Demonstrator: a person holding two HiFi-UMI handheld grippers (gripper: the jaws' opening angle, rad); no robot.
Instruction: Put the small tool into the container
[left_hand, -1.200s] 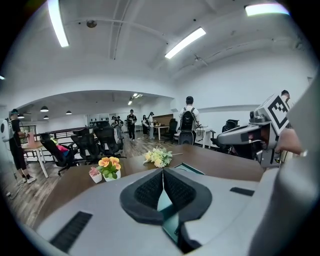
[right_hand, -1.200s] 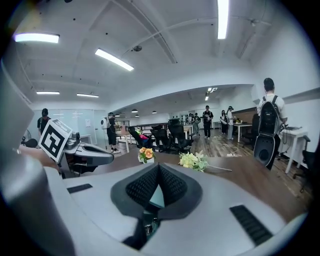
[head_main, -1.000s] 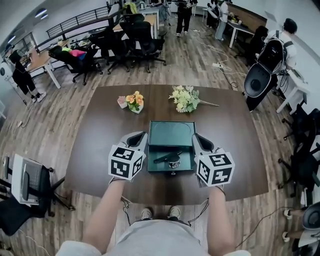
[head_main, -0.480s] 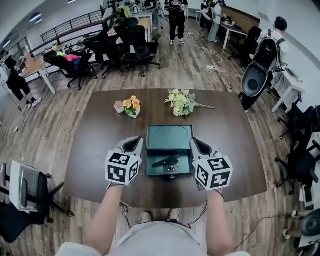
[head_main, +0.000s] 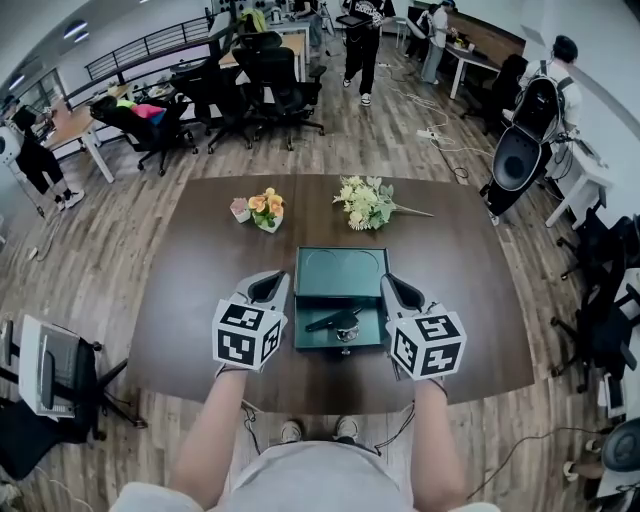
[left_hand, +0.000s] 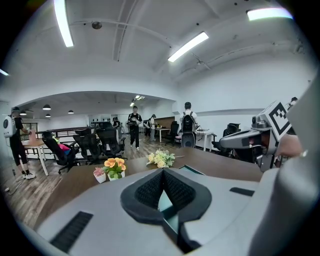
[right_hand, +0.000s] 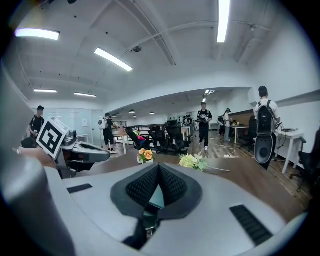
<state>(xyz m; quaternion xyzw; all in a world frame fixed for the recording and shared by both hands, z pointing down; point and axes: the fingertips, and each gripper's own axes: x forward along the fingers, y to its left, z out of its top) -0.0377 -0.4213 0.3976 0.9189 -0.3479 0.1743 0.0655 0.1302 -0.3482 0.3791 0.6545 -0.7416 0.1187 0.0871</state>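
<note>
A dark green container (head_main: 339, 299) lies open on the brown table (head_main: 200, 270), its lid folded back toward the far side. A small black tool (head_main: 332, 320) rests inside its near half, beside a small metal piece. My left gripper (head_main: 269, 287) hovers at the container's left side, shut and empty. At the right side my right gripper (head_main: 393, 291) is likewise shut with nothing in it. In the left gripper view the pads (left_hand: 150, 189) meet at the tip, and the right gripper (left_hand: 250, 137) shows at the far right. The right gripper view shows its pads (right_hand: 172, 186) closed.
A small pot of orange flowers (head_main: 265, 210) and a pale bouquet (head_main: 368, 203) lie on the table's far half. Office chairs (head_main: 270, 80) and people stand beyond the table. A chair (head_main: 45, 375) is at my left, and bags and chairs at the right.
Both grippers have kept their places beside the container. Only the head view has shifted slightly, and people in the background have walked.
</note>
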